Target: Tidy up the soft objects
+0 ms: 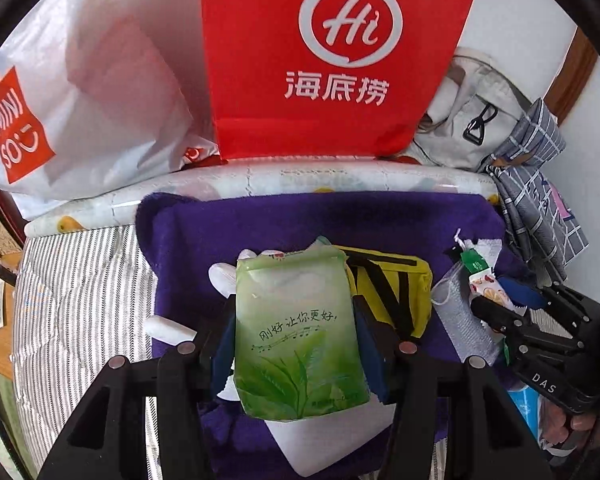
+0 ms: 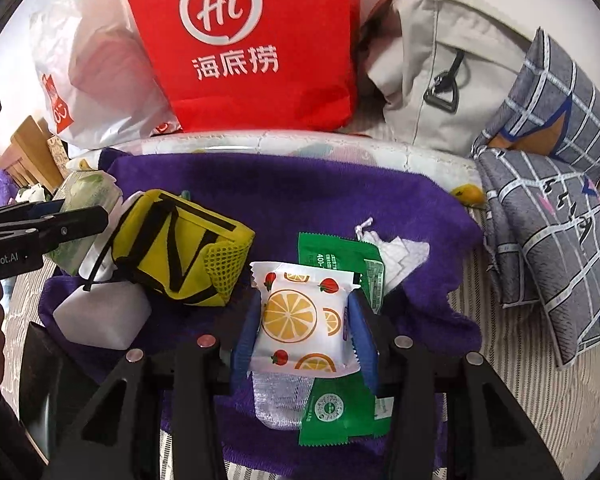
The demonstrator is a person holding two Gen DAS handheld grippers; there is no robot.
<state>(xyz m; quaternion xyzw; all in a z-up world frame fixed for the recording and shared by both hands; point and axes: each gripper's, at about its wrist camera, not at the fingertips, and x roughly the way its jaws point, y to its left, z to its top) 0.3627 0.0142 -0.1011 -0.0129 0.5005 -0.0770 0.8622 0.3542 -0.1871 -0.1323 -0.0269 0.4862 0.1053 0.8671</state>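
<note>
Left gripper (image 1: pixel 296 342) clamped on a green tissue pack (image 1: pixel 300 336), blue pads pressed to both long sides, pack upright between them and filling the centre of the left wrist view. Right gripper (image 2: pixel 306 330) clamped on a small white packet printed with orange slices and strawberries (image 2: pixel 300 320), pads tight against its left and right edges. Both loads sit over a purple towel (image 2: pixel 300 196) spread on a striped bed cover (image 1: pixel 80 300). On the towel, at 10 o'clock from the right gripper's packet, a yellow pouch with black straps (image 2: pixel 180 252); just beyond that at 9 o'clock the left gripper and its green pack show again at the frame edge. White rounded block (image 2: pixel 104 316) touching the yellow pouch's lower side. Green sachets (image 2: pixel 332 256) lie at 12 o'clock behind the fruit packet, more green wrapper (image 2: pixel 340 412) and a silvery mesh bag (image 2: pixel 280 400) at 6 o'clock beneath it. Crumpled white tissue (image 2: pixel 404 252) at 1 o'clock, beside the green sachets. In the left wrist view, white capsule-shaped pieces (image 1: pixel 168 330) at 9 o'clock of the tissue pack, one on the towel's edge. Far side of the bed: red bag with white logo (image 1: pixel 320 60) at 12 o'clock, white plastic shopping bag (image 1: pixel 80 100) at 10 o'clock, grey canvas bag (image 2: pixel 440 64) at 1 o'clock, grey checked cloth (image 2: pixel 548 200) at 2 to 3 o'clock.
</note>
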